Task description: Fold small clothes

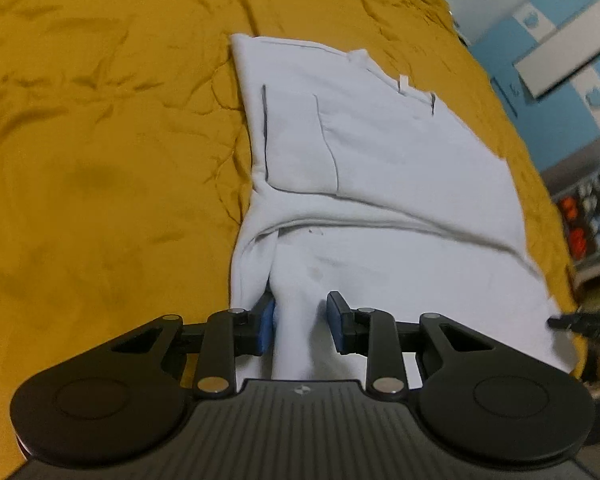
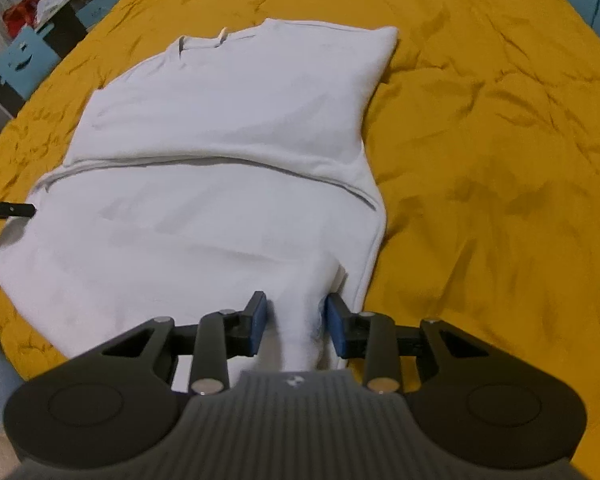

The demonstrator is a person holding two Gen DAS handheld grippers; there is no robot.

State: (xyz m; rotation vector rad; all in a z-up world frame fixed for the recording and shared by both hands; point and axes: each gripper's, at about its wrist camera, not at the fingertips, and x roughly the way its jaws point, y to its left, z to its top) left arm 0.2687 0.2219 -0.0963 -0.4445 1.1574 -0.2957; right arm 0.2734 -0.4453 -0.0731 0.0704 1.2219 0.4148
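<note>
White cotton is lying spread on the mustard-yellow bedspread point(image 1: 100, 160): a small white T-shirt point(image 1: 380, 152), sides already turned in, neckline at the far end from both cameras. Judging by this, the lengthwise fold is the step in hand, with the near hem being gathered at two corners.

The left gripper point(image 1: 301, 322) is sitting at the shirt's near left corner. Its jaws are standing partly apart, a raised ridge of hem fabric between them; the left blue pad is touching the cloth, while the right pad is showing a gap, so the grip is not yet closed.

The right gripper point(image 2: 296, 322) is working at the shirt's near right corner, jaws likewise partly apart around a pinched-up ridge that neither pad is squeezing firmly.

Next, both pairs of jaws would probably need to close on the hem, then lift and carry it evenly toward the neckline.
</note>
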